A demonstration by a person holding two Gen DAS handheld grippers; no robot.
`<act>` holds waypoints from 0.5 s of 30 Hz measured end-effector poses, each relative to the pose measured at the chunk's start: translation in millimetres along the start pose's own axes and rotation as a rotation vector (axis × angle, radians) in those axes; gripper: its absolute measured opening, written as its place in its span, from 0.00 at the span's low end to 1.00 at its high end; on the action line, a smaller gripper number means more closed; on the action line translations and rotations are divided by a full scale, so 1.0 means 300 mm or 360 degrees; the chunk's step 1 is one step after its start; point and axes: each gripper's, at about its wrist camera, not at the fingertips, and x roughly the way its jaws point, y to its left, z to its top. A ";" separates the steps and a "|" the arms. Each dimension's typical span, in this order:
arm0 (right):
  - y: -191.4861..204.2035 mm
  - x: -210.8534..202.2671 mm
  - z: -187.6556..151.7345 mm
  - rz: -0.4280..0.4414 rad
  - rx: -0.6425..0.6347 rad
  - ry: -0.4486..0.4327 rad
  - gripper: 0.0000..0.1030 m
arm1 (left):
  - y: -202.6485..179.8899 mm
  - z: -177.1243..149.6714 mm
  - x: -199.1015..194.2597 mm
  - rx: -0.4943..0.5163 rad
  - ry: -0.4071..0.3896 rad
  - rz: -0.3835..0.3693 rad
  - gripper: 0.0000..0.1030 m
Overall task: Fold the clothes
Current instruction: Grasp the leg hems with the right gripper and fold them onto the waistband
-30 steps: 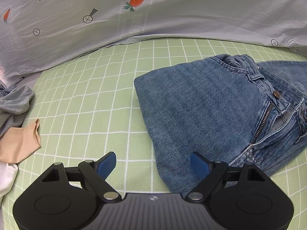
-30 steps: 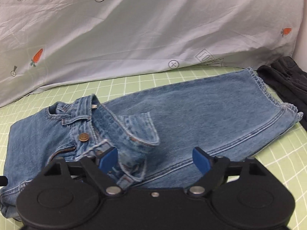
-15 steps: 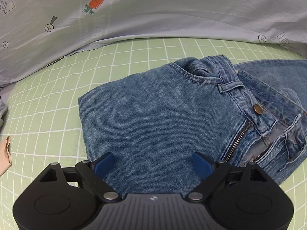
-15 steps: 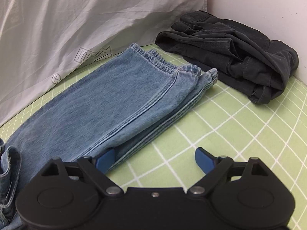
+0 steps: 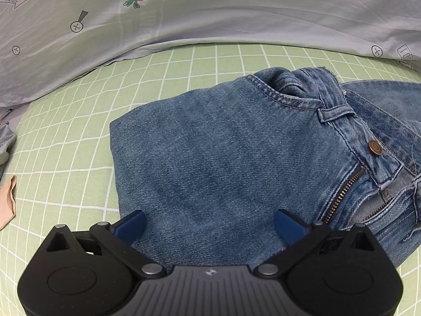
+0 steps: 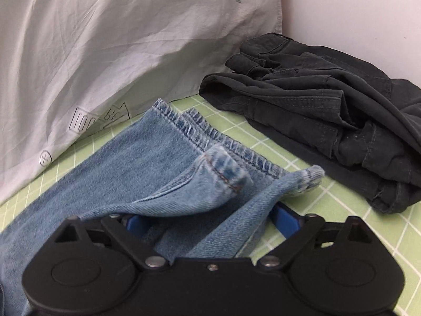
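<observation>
Blue jeans [image 5: 223, 158] lie on the green checked bed cover [image 5: 79, 137], waist to the right with the brass button [image 5: 374, 147] and open zipper showing. My left gripper [image 5: 209, 218] hovers low over the seat of the jeans; its jaws are opening wide, with denim under the gap and no pad pressing on it. In the right wrist view the leg ends [image 6: 158, 163] are bunched up, one cuff [image 6: 226, 168] folded over. My right gripper [image 6: 208, 218] straddles that bunch and its jaws are closing, with denim between them and draped over the left finger.
A pale sheet with carrot prints [image 5: 210, 8] rises behind the jeans. A crumpled dark garment [image 6: 329, 121] lies just right of the cuffs, against a white wall [image 6: 355, 13]. Grey cloth [image 5: 6, 144] and beige cloth [image 5: 6, 200] sit at the far left edge.
The left gripper slid from the jeans' edge onto the seat and its jaws widened. The right gripper swept from the waist along the legs to the cuffs, which now bunch between its fingers.
</observation>
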 end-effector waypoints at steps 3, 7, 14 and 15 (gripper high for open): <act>-0.071 -0.005 0.025 0.0190 0.0385 0.0044 0.82 | 0.011 0.002 0.004 -0.0009 0.0011 -0.0025 1.00; -0.116 -0.008 0.042 0.0214 0.0672 0.0054 0.95 | 0.019 -0.005 0.006 -0.0017 -0.0002 -0.0043 1.00; -0.036 0.012 0.038 0.0088 0.0362 0.0088 0.97 | 0.022 -0.006 0.007 -0.0021 -0.0005 -0.0060 1.00; -0.030 0.012 0.038 0.0086 0.0350 0.0093 0.97 | 0.022 -0.006 0.007 -0.0023 -0.0005 -0.0065 1.00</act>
